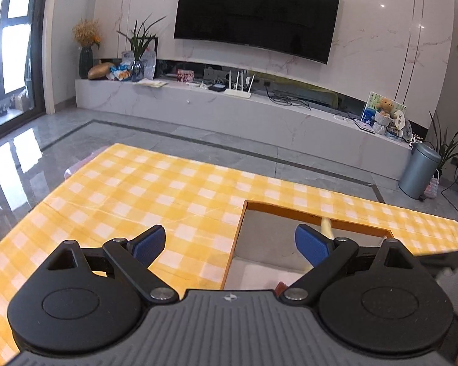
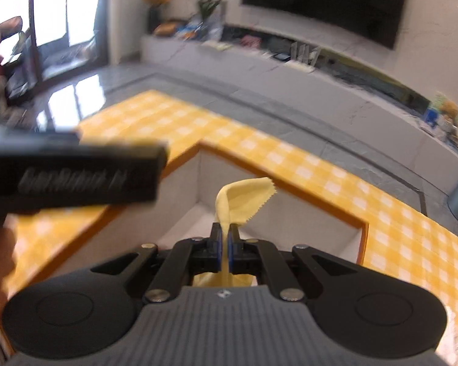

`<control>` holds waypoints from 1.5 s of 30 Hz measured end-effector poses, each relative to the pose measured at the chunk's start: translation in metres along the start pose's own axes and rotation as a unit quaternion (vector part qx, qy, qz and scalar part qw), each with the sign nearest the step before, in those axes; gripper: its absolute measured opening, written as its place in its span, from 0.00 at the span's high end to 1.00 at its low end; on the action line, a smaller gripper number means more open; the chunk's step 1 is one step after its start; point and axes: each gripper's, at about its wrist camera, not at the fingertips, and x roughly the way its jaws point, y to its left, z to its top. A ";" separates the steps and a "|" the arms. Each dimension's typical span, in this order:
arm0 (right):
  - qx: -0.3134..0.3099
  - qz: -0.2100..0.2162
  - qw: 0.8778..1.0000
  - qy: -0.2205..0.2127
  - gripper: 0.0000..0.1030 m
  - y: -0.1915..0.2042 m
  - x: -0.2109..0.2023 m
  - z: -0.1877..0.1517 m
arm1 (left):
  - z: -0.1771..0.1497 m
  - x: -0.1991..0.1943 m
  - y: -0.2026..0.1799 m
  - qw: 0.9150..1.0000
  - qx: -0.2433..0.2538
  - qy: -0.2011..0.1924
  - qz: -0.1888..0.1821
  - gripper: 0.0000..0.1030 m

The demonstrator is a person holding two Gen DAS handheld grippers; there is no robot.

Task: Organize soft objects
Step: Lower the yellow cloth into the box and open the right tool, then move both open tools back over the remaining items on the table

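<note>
Your right gripper [image 2: 225,238] is clamped tight on a pale yellow cloth [image 2: 244,195]; the blue pads [image 2: 219,244] pinch a narrow fold of it, the free end with its zigzag-cut edge curls up and forward from the fingertips, and the rest hangs down behind them. You hold that cloth over the box [image 2: 198,183], a container with an orange rim and grey inner walls that sits toward the right end of the table [image 2: 155,116], against its near edge, with the yellow-and-white checked cover showing past its far rim. The cloth is not resting on the box floor in this view; it hangs in the gripper just above the opening.

Your left gripper [image 1: 230,241] has its jaws spread wide apart with nothing between them. Its left blue pad [image 1: 148,245] is over the checked cover, its right pad over the left part of the box [image 1: 233,238]. A strip of the yellow cloth [image 1: 327,227] peeks out just behind that right pad. In the right wrist view the left gripper's dark body [image 2: 73,174] crosses the left side, blurred, above the table's near left part
</note>
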 end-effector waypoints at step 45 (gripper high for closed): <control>-0.059 0.013 0.994 -0.089 0.02 -0.003 -0.008 0.022 | 0.019 -0.069 0.026 0.991 -0.032 -0.093 0.090 0.00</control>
